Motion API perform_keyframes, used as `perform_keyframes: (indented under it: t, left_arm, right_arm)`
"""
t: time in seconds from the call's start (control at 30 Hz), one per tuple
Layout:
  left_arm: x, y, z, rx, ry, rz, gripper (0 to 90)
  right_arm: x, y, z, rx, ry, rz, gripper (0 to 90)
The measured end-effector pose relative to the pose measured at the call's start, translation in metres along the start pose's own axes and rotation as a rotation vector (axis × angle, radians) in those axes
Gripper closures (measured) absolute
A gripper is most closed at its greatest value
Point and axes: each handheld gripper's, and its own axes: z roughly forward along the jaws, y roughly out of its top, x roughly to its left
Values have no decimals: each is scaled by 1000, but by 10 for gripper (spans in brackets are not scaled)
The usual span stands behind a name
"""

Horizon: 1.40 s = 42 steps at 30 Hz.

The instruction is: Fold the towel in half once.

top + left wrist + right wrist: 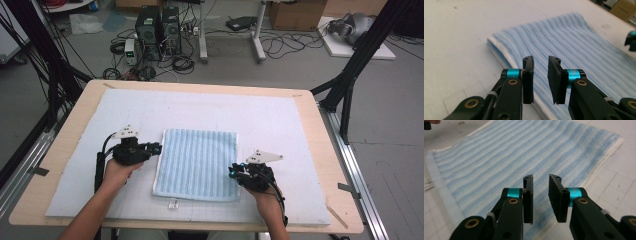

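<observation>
A folded light-blue striped towel (197, 162) with a white border lies flat in the middle of the white mat (280, 115). My left gripper (157, 147) hovers at the towel's left edge and points right. In the left gripper view its jaws (541, 60) stand a little apart above the towel's layered edge (506, 53), with nothing between them. My right gripper (232, 171) sits at the towel's near right corner and points left. Its jaws (541, 177) are likewise apart over the striped cloth (511, 152) and hold nothing.
The mat covers a wooden table (327, 150). A small white tag (173, 203) lies on the mat just in front of the towel. Black frame posts (350, 75) stand at the table's sides, with computers and cables (160, 35) on the floor beyond.
</observation>
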Motion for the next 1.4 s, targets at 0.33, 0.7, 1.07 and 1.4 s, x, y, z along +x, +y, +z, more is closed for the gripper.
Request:
perform_keyframes:
  t: [0.33,0.7,1.07,1.4]
  left_arm:
    - [21,8,49,56,65,63,771]
    - [24,7,55,110,113,48,779]
    - [24,7,50,98,97,43,692]
    - [20,3,8,-116,-50,16,319]
  right_arm:
    - [-21,12,10,-7,-32,22,694]
    - [-57,53,65,70,-175,60,764]
    - [-70,53,63,67,-211,117,679]
    - [-46,42,14,-61,-200,60,319]
